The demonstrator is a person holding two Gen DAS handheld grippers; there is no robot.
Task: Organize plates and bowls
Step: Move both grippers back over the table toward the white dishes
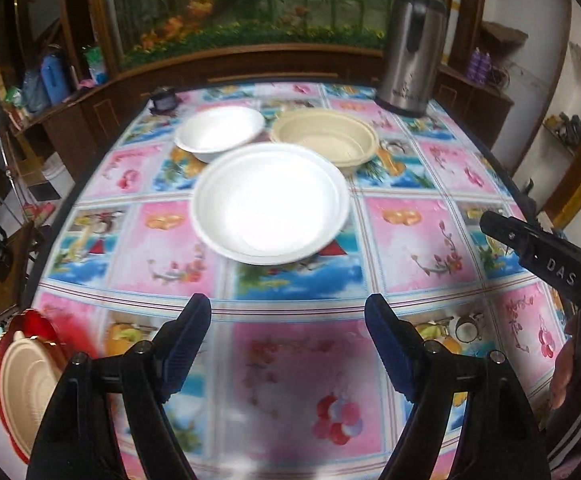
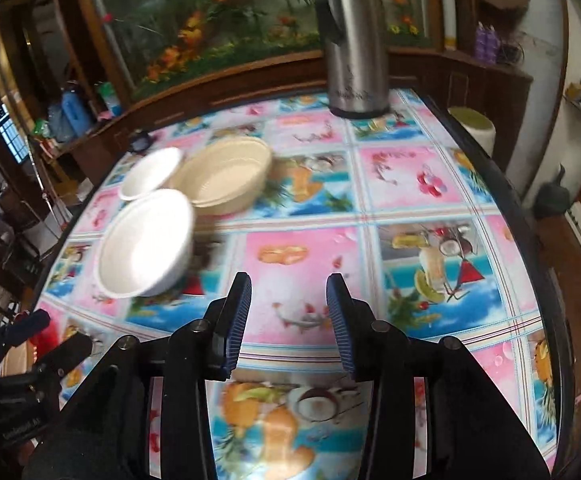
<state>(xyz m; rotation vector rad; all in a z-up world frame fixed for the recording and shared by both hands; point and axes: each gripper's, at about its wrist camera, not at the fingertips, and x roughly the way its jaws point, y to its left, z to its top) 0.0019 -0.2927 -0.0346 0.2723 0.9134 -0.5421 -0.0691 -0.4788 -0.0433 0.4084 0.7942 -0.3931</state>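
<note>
With the left gripper (image 1: 288, 316) wide open and empty, and the right gripper (image 2: 289, 312) half open and empty, approach the large white bowl (image 1: 270, 202) mid-counter (image 1: 298, 380) low, pinching its near rim squarely.

White plate (image 1: 270, 204) — pink-blue tablecloth (image 1: 302, 380)

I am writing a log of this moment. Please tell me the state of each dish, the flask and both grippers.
Large white bowl: upright, empty.
Small white bowl: upright, empty.
Beige bowl: upright, empty.
Steel flask: standing, lid on.
Left gripper: open, empty.
Right gripper: open, empty.
</note>
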